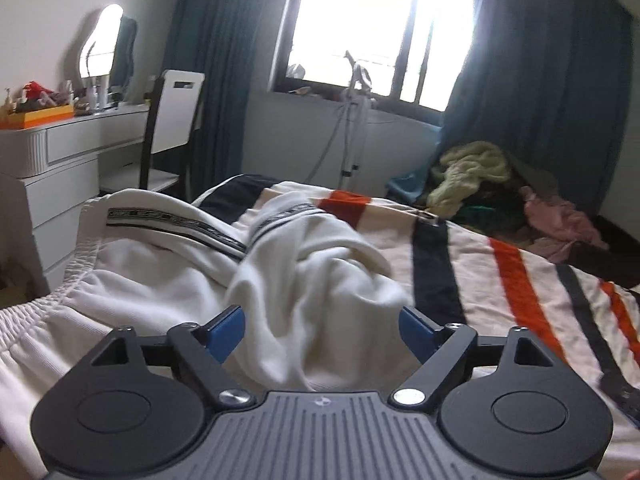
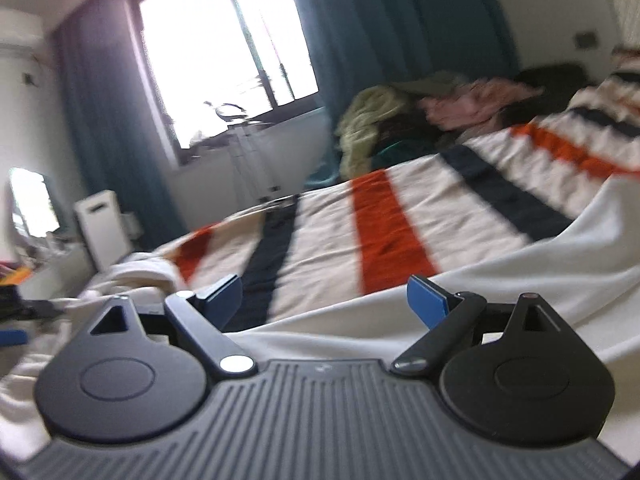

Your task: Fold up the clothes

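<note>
Both the left hand-held gripper (image 1: 322, 330) and the right hand-held gripper (image 2: 324, 300) stand wide with nothing pinched. The white trousers (image 1: 168, 276) lie bunched on the striped bed (image 1: 500, 280), filling the lower left of the left view, waistband at the left edge. Their long axis seems to run left to right across the bed, so I would take the waistband and the leg end and draw them flat before folding.

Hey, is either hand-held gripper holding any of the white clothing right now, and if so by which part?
Nothing is held. The left hand-held gripper is open above the crumpled white garment, pads clear of it. The right hand-held gripper is open too.
</note>
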